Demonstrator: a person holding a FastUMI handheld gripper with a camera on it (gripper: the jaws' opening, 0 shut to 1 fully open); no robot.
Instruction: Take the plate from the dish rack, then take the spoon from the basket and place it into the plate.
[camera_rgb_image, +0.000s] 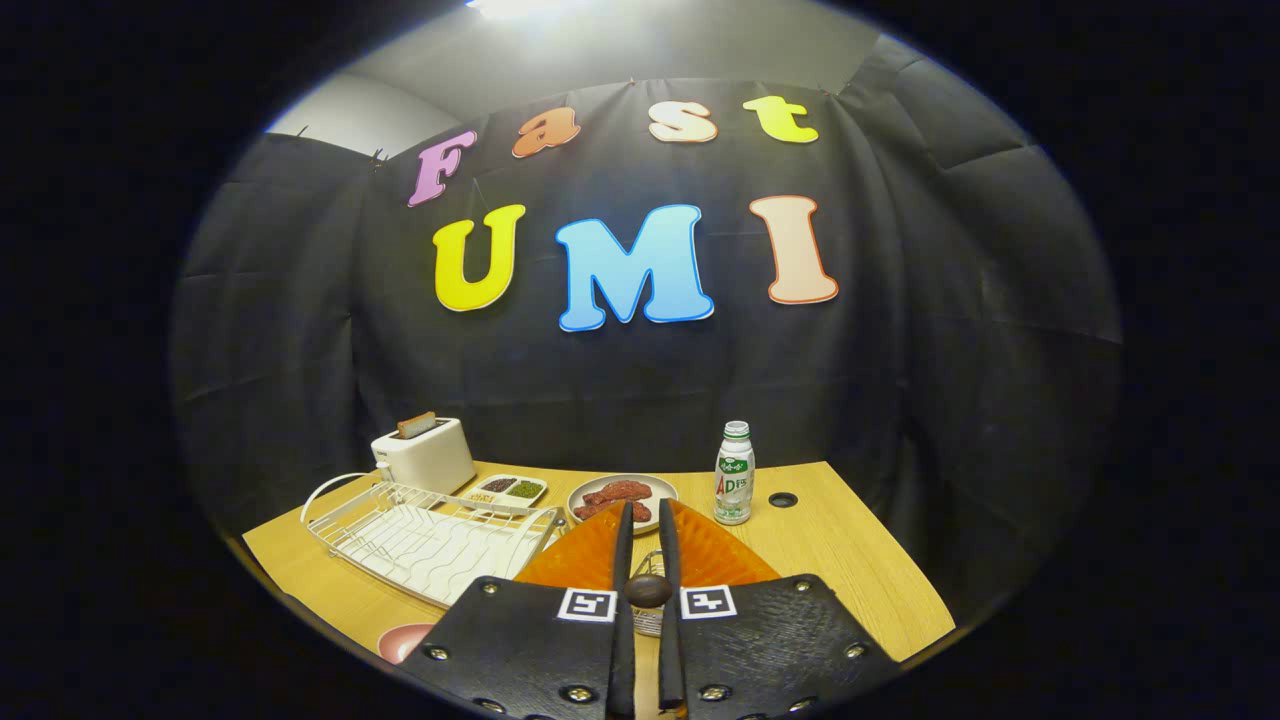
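Both fingers (622, 560) pinch spoon (648, 590), hiding most of orange plate (715, 555).

wall: black cloth (640, 380) hangs creased behind my table, wrapping round both sides | above: pale grey ceiling (620, 50) with a bright light (515, 8) at the top | furniture: light wooden table (850, 570) with a small dark round hole (783, 499) near its far edge
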